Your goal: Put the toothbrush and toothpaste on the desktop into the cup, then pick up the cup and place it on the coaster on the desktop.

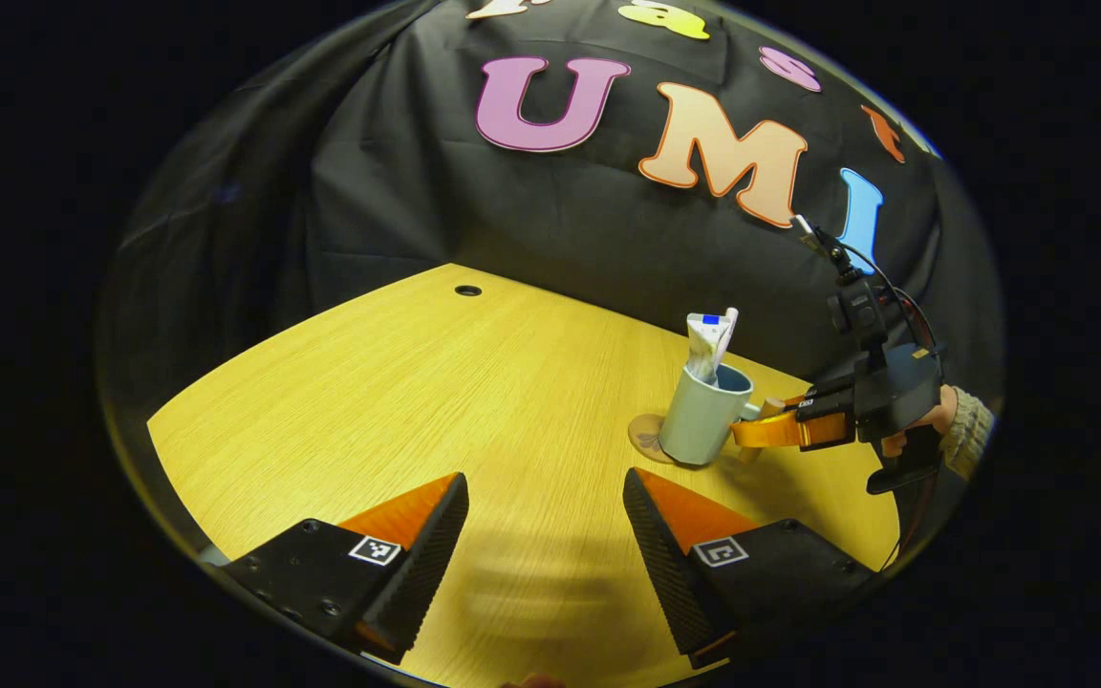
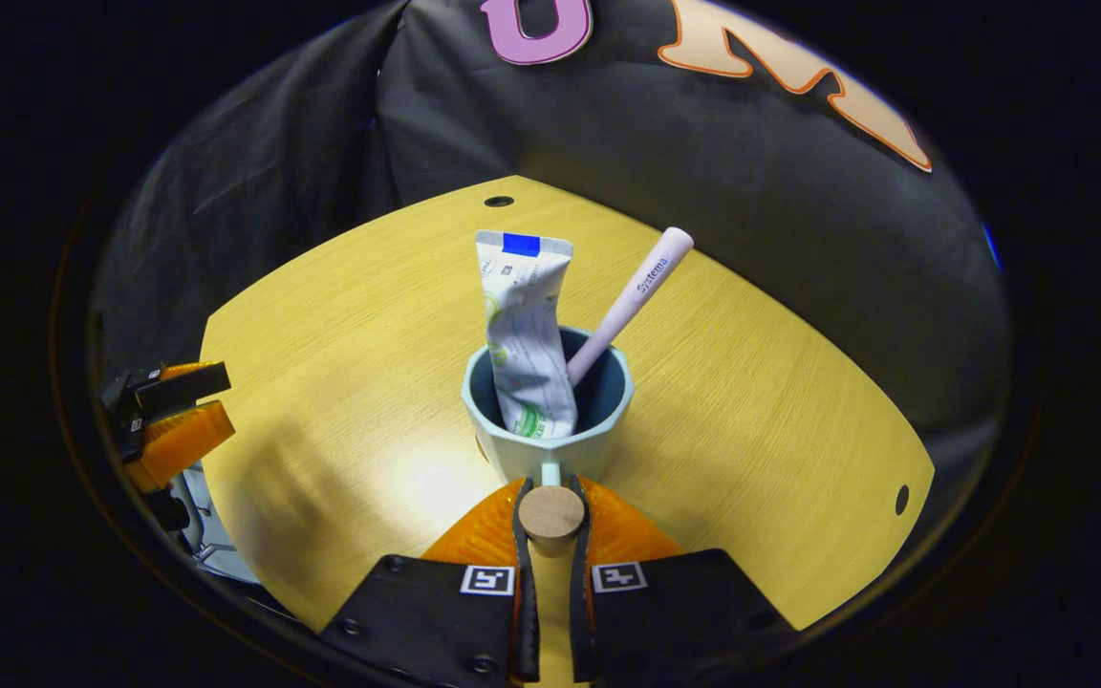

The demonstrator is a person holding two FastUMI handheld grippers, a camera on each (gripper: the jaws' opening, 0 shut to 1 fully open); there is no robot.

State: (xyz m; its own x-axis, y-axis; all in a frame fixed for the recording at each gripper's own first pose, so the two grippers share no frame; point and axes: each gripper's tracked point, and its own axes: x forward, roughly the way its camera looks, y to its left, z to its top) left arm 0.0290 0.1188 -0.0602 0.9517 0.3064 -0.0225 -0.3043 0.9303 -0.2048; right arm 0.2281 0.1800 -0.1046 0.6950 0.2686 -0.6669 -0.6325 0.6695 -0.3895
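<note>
Now right tool [image 2: 550,535] grips cup [image 2: 548,420] handle ahead; left tool [image 1: 546,535] gapes.

the toothpaste [image 2: 524,334] and toothbrush [image 2: 629,298] stand in the cup [image 2: 550,444], just ahead of the right gripper [image 2: 550,535]; the cup seemingly sits on the coaster [image 1: 644,440].

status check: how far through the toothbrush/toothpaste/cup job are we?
Done: toothpaste and toothbrush both stand in the cup. In hand: the right gripper is shut on the cup's wooden handle, with the cup on or just over the coaster; contact unclear. Left gripper is open, idle. Left: seat the cup and release.
</note>
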